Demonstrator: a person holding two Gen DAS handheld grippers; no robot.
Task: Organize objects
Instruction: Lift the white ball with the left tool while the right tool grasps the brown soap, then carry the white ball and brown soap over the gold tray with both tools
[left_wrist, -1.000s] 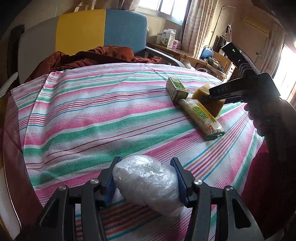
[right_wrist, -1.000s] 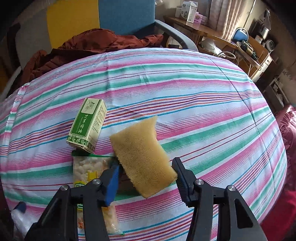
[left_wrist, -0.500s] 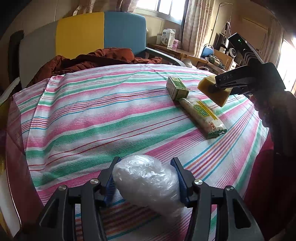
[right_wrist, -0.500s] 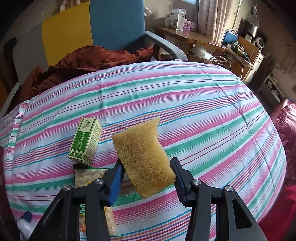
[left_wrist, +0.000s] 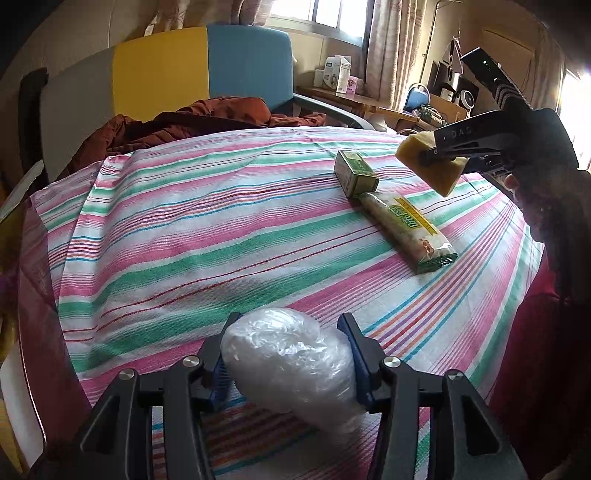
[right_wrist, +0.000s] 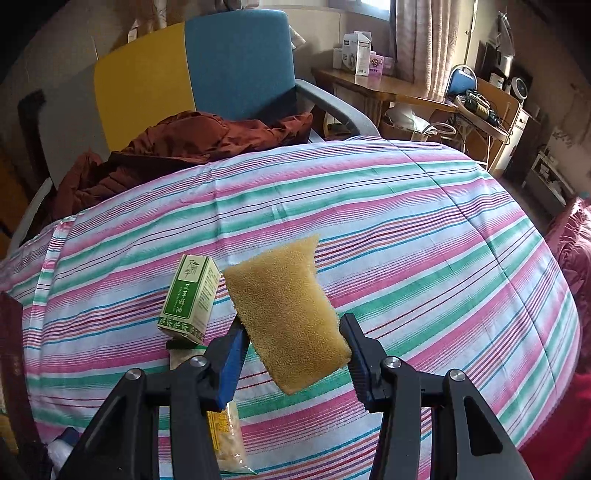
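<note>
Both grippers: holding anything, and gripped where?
Left gripper: clamped across the middle of the clear plastic bundle. Right gripper: pinching the yellow sponge by its side edges, lifted off the striped cloth.

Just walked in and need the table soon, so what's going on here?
A person is tidying a table covered with a striped cloth, holding a gripper in each hand. The right gripper is shut on a yellow sponge, held above the cloth. The left gripper is shut on a clear plastic bag bundle near the front edge. A green box and a snack packet lie on the cloth.
</note>
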